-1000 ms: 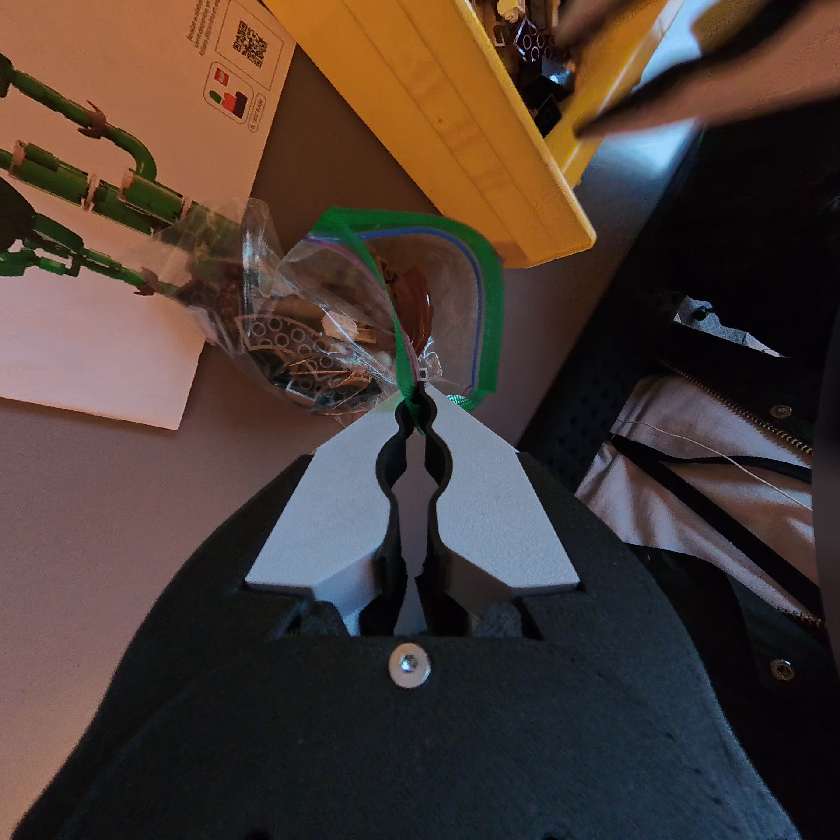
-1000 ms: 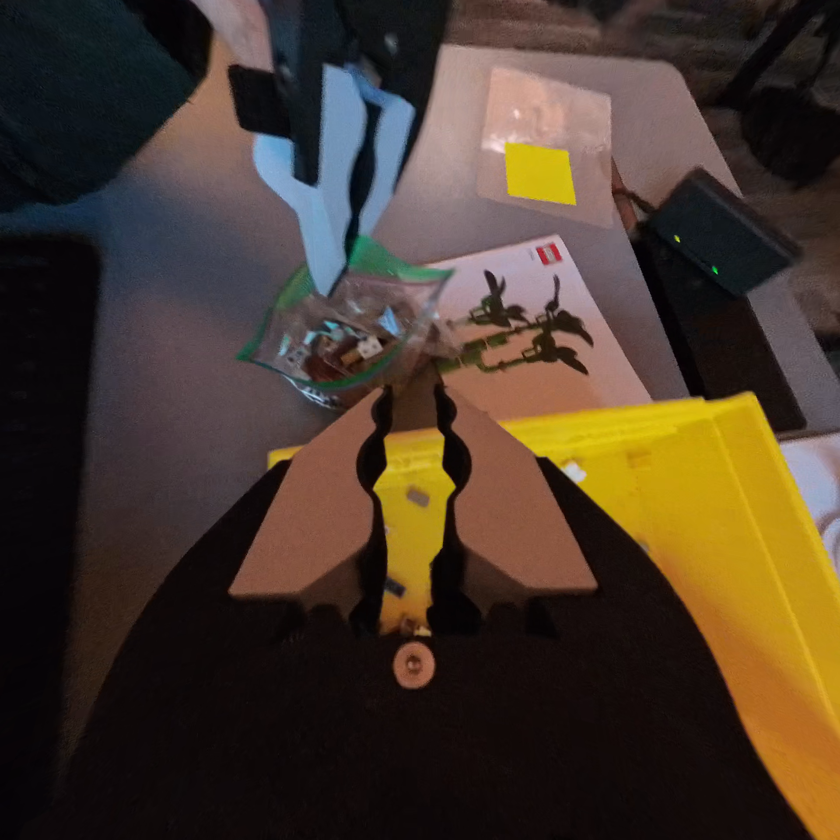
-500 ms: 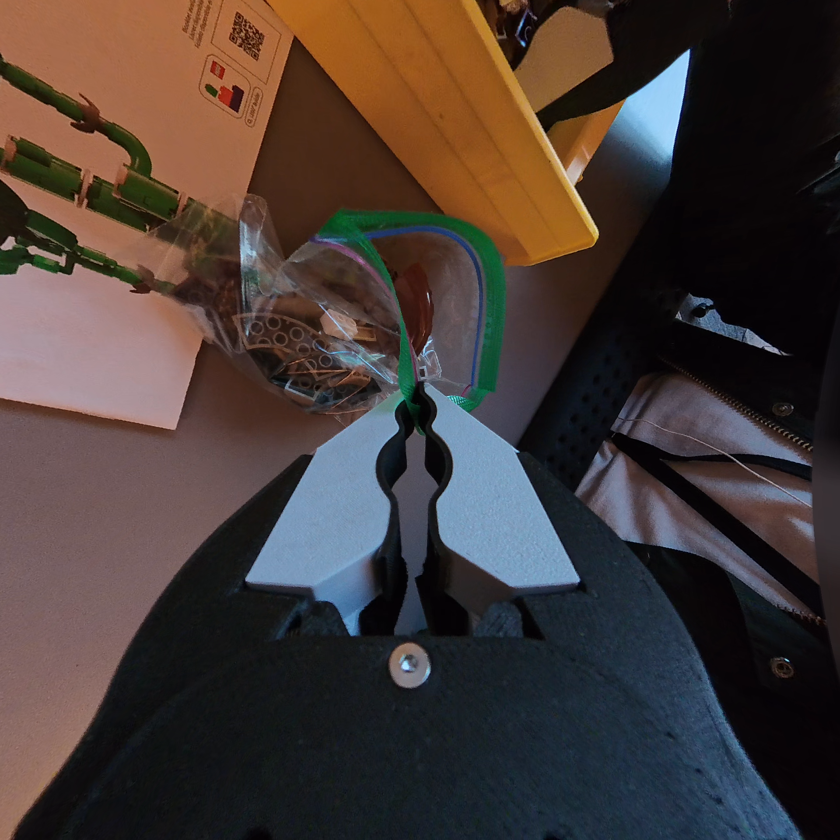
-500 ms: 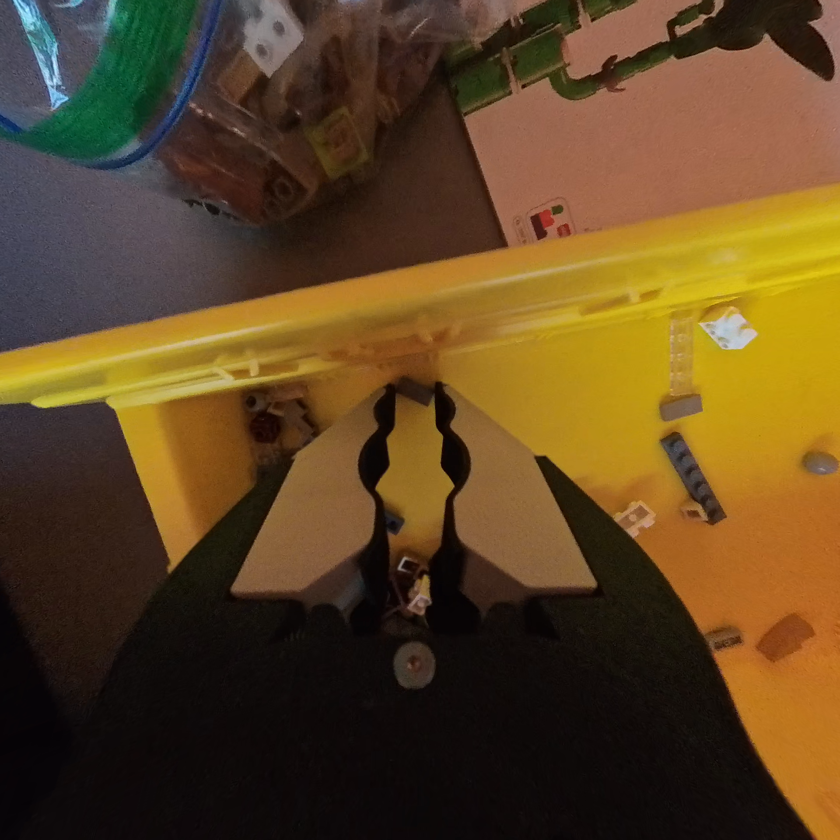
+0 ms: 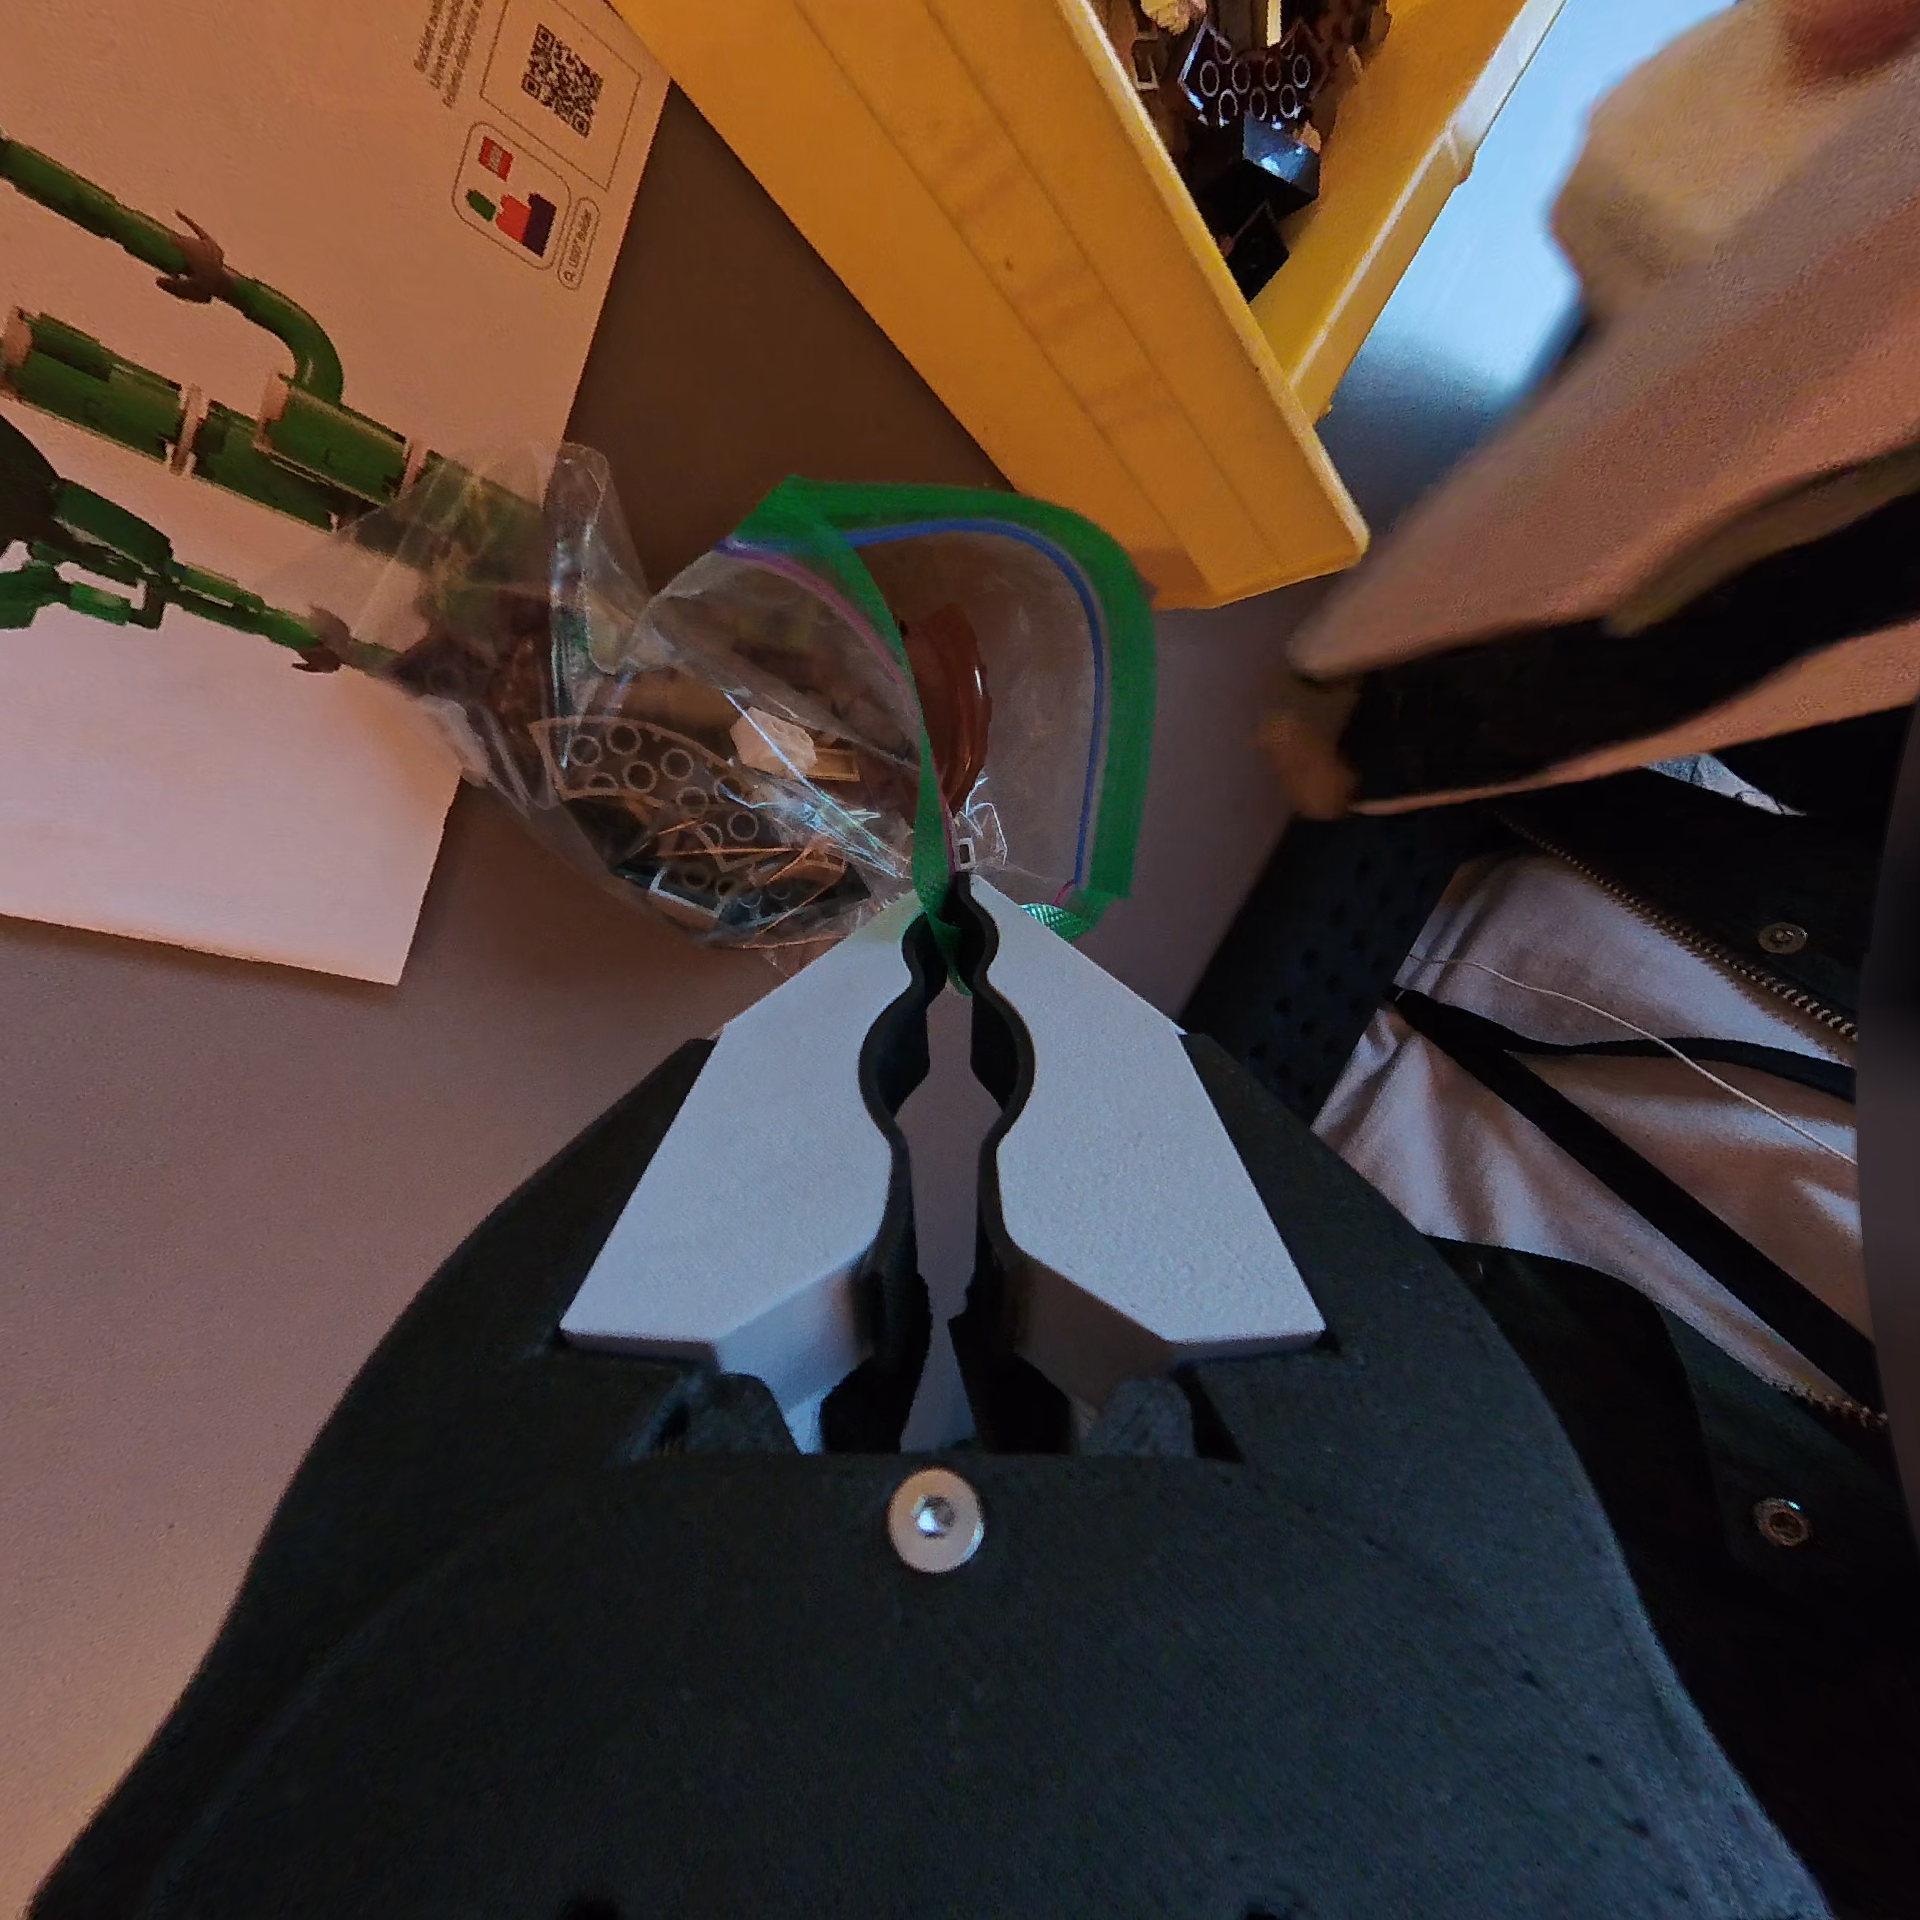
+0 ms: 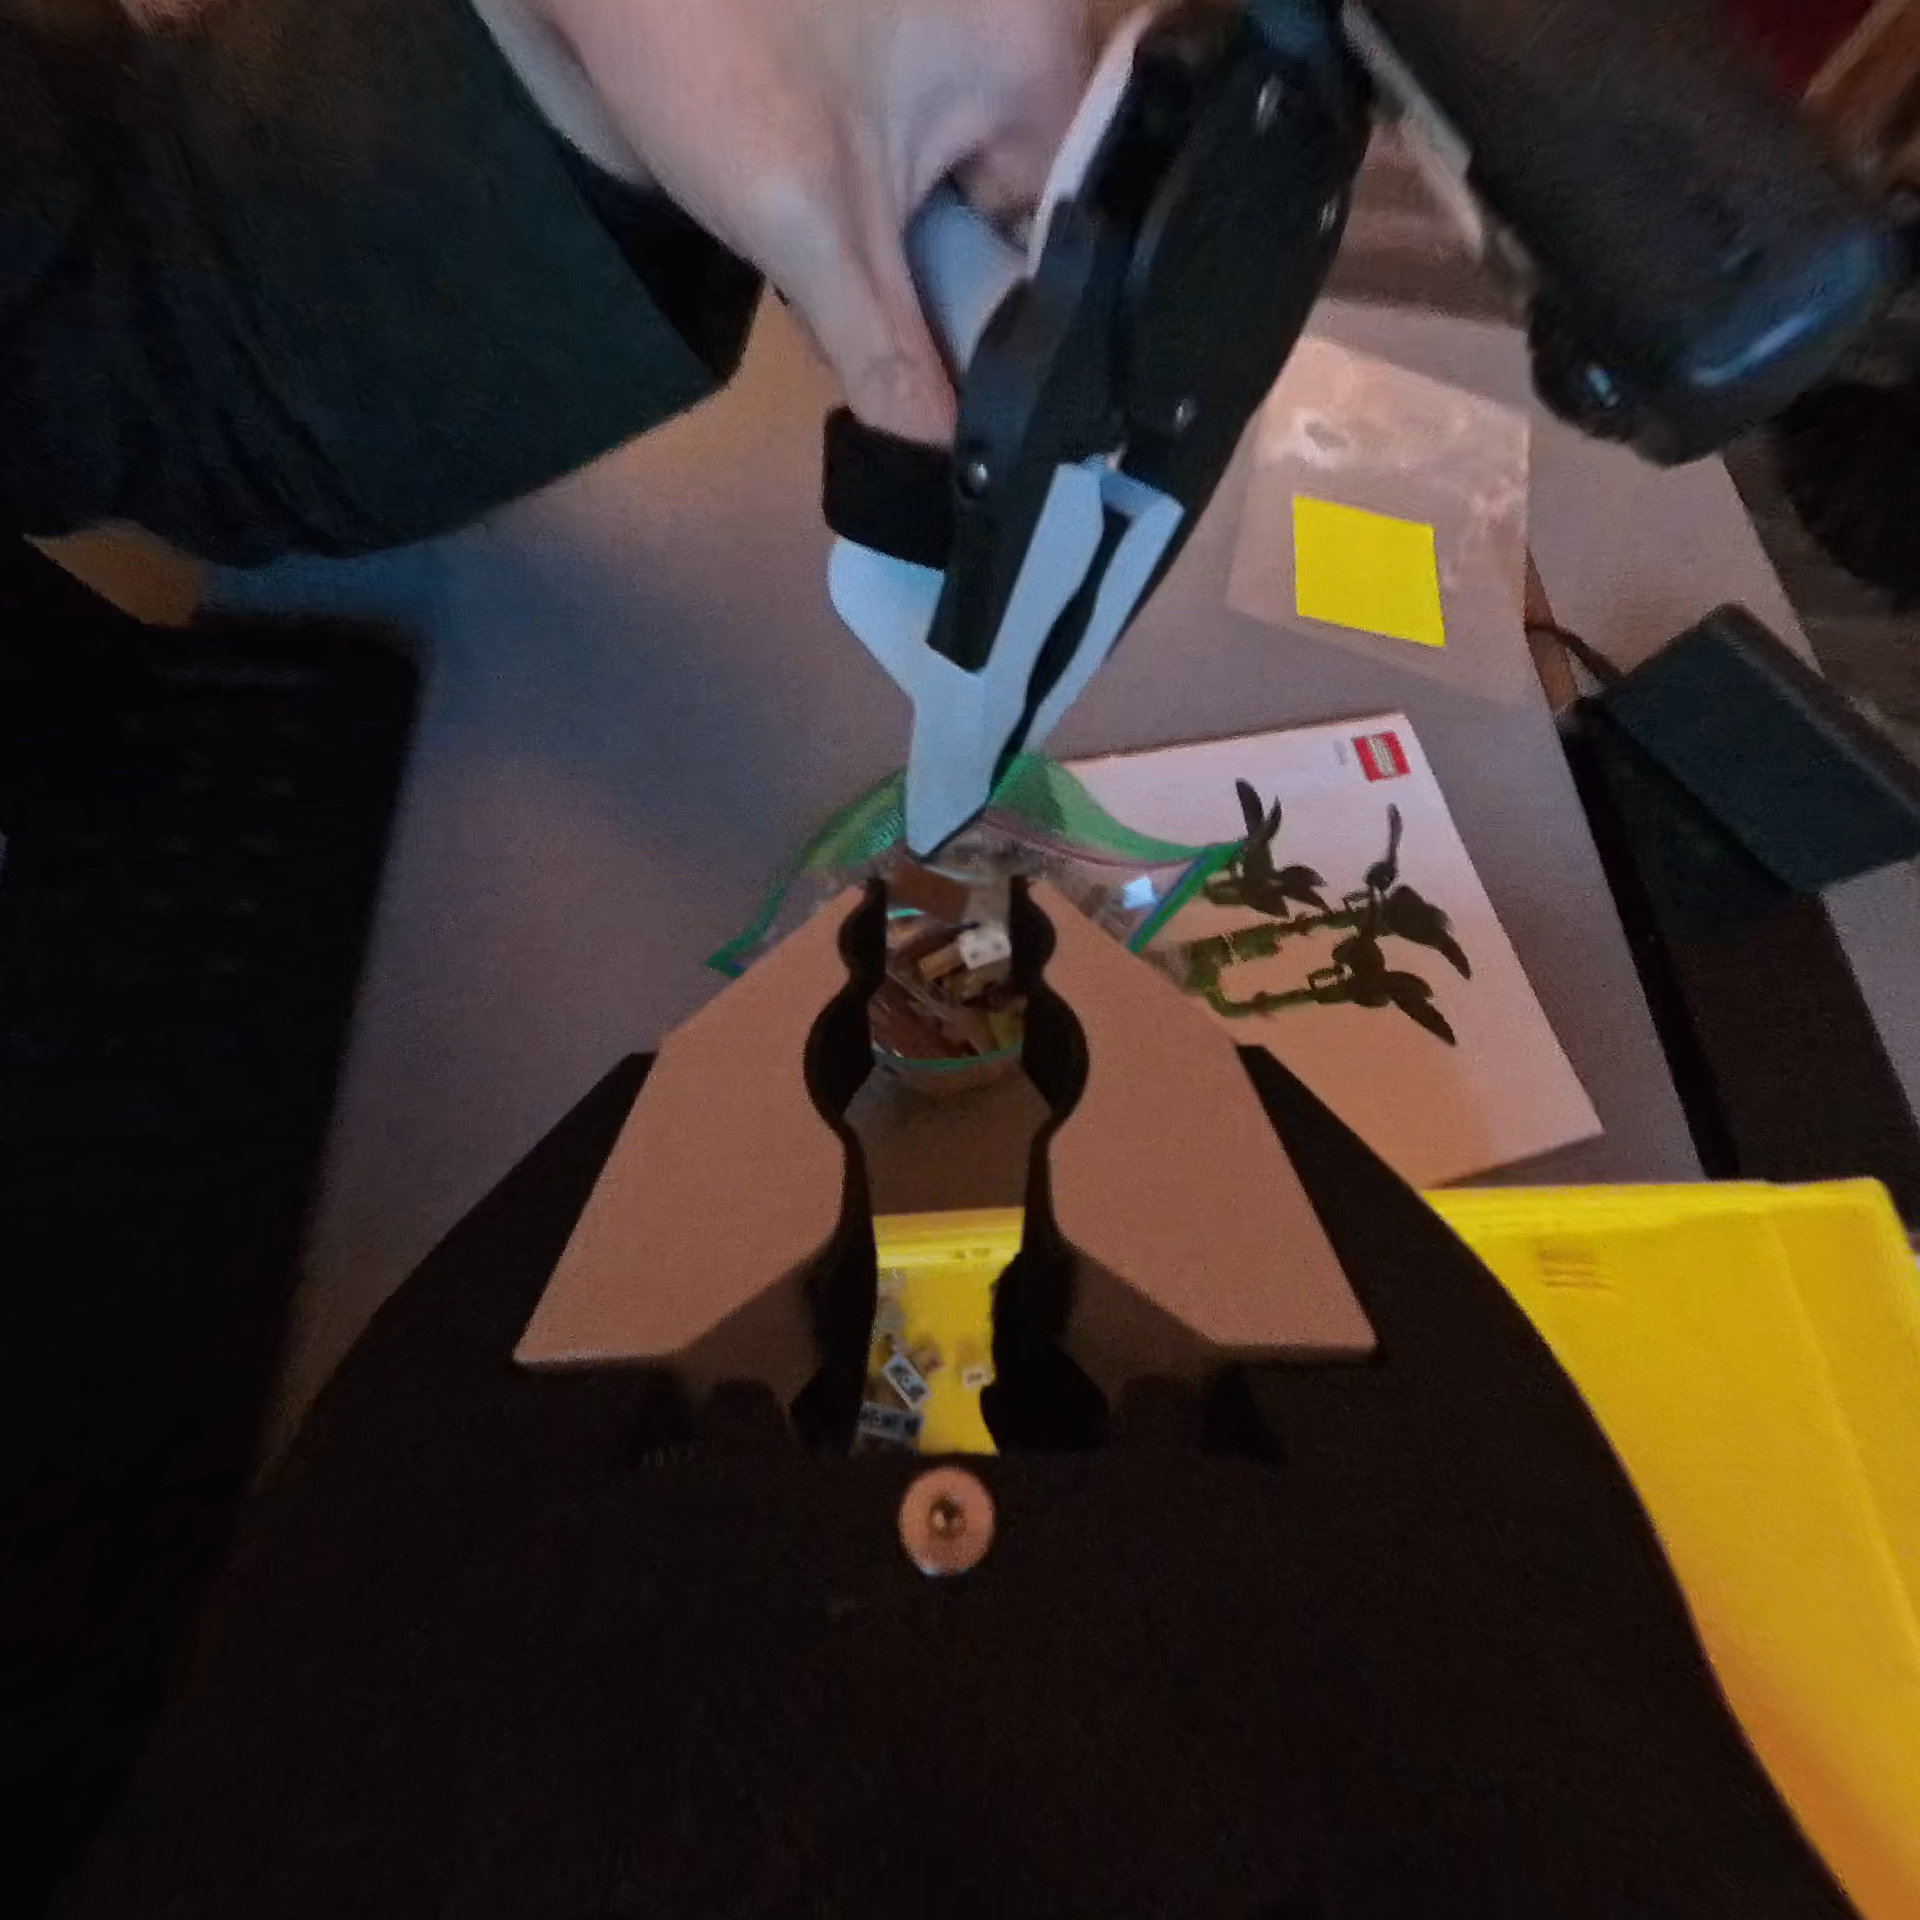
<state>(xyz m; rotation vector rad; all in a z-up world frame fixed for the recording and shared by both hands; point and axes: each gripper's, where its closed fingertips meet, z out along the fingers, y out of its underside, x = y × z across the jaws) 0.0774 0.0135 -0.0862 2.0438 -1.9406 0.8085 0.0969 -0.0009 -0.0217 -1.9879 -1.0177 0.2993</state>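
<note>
Left gripper (image 5: 954, 914) is closed on the green zip rim of a clear plastic bag (image 5: 727, 769) w/ small bricks, centre of frame, by the yellow bin (image 5: 1039, 260). Bag looks soft, light and slippery; the stiffer rim seems the best hold. Right gripper (image 6: 945, 904) is narrowly open, empty, just above the bag mouth, over the booklet (image 6: 1382, 1039) side.
</note>
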